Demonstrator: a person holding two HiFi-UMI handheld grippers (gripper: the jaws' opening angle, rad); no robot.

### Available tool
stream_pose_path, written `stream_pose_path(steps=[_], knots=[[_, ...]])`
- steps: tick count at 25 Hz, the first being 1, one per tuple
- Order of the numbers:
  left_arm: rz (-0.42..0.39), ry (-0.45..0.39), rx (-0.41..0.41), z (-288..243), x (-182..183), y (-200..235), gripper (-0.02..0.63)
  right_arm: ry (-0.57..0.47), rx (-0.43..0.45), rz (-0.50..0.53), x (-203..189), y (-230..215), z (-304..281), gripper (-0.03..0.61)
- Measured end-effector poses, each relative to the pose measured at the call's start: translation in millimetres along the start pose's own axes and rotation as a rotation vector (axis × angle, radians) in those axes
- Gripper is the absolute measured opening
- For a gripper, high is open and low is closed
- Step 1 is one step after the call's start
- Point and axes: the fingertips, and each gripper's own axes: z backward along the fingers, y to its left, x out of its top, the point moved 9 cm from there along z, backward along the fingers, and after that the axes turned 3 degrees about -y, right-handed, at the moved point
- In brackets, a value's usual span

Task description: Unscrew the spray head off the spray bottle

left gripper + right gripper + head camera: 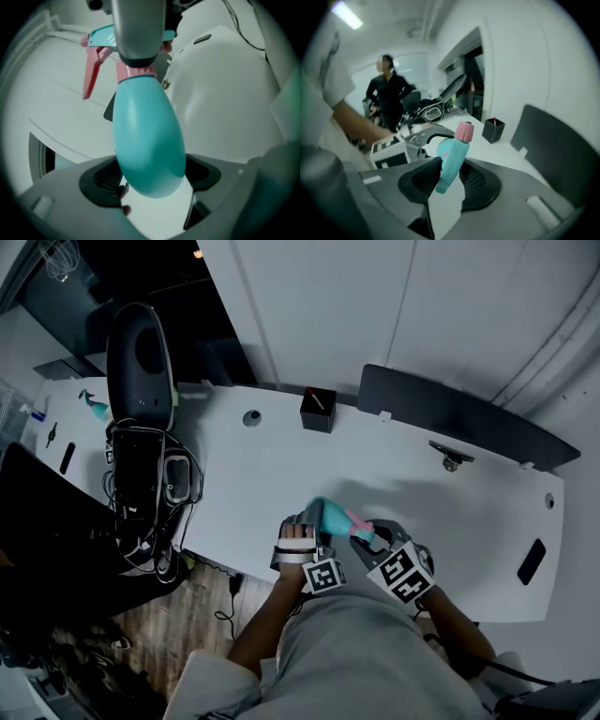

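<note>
Head view: we see the spray bottle (328, 515) held above the 6 o'clock edge of the white table (281, 465), between both tongs. It lies tilted, with the teal body toward 10 o'clock and the spray head (361, 529) toward 4 o'clock.

Left tongs (307, 532) are clamped on the fat teal body. In the left gripper view both pads (101, 180) press the bottle's lower sides. The pink collar (136, 71) sits on the neck at 12 o'clock, and the pink trigger (93, 70) hangs off at 11 o'clock. The head is on the bottle.

Right tongs (373, 538) are closed on the spray head. In the right gripper view the teal head stands between the two black pads, touching the left one, with the pink nozzle tip (464, 131) pointing to 1 o'clock.

The rest, in the head view from the bottle:
- black pen cup (318, 409) at 12 o'clock, well apart
- dark chair (141, 362) at 10 o'clock, off the table end
- dark divider panel (459, 418) at 1 o'clock, along the far edge
- flat black item (531, 561) at 3 o'clock

A person in dark clothes (389, 93) stands in the background of the right gripper view.
</note>
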Motion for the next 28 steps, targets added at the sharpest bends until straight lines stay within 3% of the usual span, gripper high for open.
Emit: stream_pose_path(steps=[4, 6, 8, 10, 12, 14, 17, 19, 22, 24, 26, 28], knots=[[0.069, -0.077, -0.081, 4, 3, -9, 0.407, 0.078, -0.011, 0.661, 2, 23, 6, 0.126], [0.073, -0.110, -0.098, 7, 4, -12, 0.407, 0.098, -0.014, 0.924, -3, 28, 8, 0.127], [0.091, -0.131, -0.084, 10, 4, -11, 0.405, 0.102, -0.047, 1.068, -8, 29, 10, 0.129], [0.137, -0.129, -0.056, 10, 3, -7, 0.405, 0.043, -0.083, 1.060, -6, 29, 11, 0.132], [0.193, -0.115, -0.027, 9, 2, -1, 0.405, -0.065, -0.082, 0.893, -1, 29, 16, 0.160], [0.239, -0.100, 0.008, 7, 0, 5, 0.405, -0.182, -0.053, 0.635, 6, 26, 26, 0.280], [0.265, -0.085, 0.081, 7, -3, 15, 0.405, -0.373, -0.015, 0.220, 14, 13, 51, 0.287], [0.246, -0.080, 0.145, 7, -5, 21, 0.405, -0.463, 0.041, -0.201, 8, 1, 67, 0.291], [0.186, -0.075, 0.230, 8, -5, 29, 0.405, -0.535, 0.220, -0.987, -13, -13, 69, 0.291], [0.143, -0.067, 0.261, 8, -4, 32, 0.405, -0.527, 0.306, -1.354, -24, -12, 56, 0.290], [0.090, -0.060, 0.286, 7, -2, 32, 0.405, -0.481, 0.316, -1.510, -29, -9, 42, 0.290], [0.035, -0.056, 0.302, 7, 1, 31, 0.405, -0.437, 0.288, -1.575, -31, -7, 30, 0.265]])
